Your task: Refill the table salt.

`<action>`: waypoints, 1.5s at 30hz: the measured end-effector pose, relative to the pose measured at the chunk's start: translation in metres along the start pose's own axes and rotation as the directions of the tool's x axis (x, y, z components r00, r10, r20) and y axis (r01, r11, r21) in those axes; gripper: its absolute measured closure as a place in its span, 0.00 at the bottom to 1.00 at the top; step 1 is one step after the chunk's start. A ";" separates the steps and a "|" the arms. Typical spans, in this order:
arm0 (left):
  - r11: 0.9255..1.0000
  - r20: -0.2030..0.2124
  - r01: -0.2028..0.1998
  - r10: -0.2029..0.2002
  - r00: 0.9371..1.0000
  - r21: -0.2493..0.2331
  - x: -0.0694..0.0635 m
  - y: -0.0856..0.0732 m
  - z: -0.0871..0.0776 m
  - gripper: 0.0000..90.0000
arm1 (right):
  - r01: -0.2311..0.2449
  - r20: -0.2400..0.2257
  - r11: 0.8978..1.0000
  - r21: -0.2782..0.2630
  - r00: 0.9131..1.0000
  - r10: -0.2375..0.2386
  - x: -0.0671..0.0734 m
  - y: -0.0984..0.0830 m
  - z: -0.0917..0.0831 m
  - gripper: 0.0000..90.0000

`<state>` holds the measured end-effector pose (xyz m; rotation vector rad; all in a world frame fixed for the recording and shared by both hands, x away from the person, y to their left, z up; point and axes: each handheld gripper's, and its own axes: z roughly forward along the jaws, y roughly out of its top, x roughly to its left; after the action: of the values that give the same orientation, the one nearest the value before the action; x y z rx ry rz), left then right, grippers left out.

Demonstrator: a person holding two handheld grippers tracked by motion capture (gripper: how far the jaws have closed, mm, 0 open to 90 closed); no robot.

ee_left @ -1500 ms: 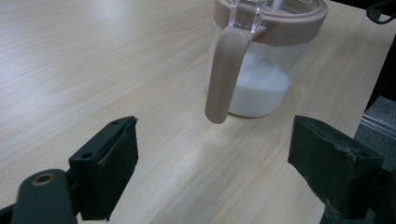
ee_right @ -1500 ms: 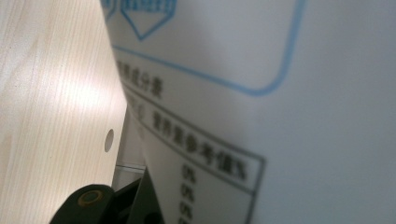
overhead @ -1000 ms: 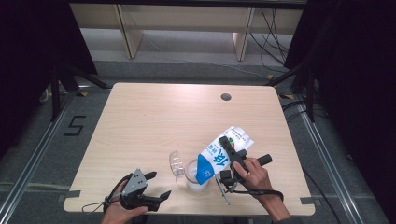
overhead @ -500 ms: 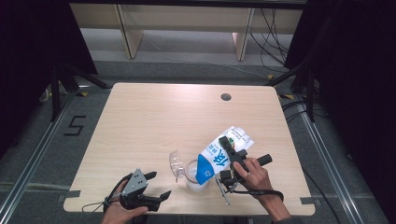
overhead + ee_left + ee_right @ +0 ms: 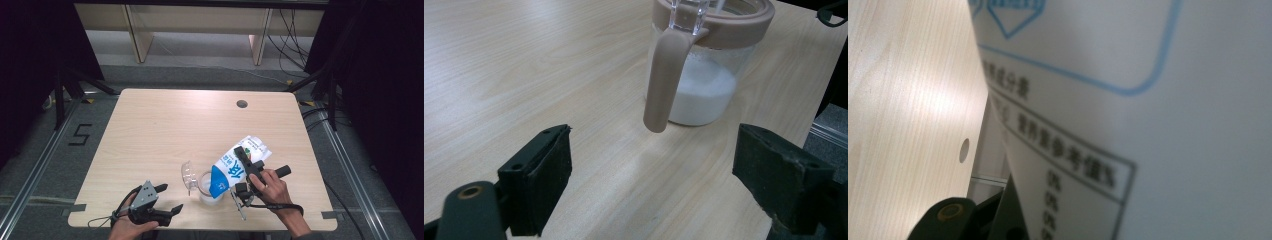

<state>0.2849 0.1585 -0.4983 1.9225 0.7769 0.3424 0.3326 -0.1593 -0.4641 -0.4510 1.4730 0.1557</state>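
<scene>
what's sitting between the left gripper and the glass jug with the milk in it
Nothing: in the left gripper view, bare table runs from the open left gripper to the jug.

A white-and-blue carton (image 5: 235, 168) is held tilted steeply, its blue top end lowered over the mouth of a clear jug (image 5: 210, 189); the jug, with tan rim and handle, stands upright, partly filled with white liquid
</scene>
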 end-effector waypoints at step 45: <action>1.000 -0.008 -0.004 0.004 1.000 0.002 0.000 0.000 -0.001 0.17 | 0.024 -0.006 1.000 0.001 1.000 -0.024 0.001 0.002 -0.001 0.85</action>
<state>0.2846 0.1588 -0.4977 1.9262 0.7786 0.3522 0.3308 -0.1577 -0.4651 -0.4685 1.4726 0.1347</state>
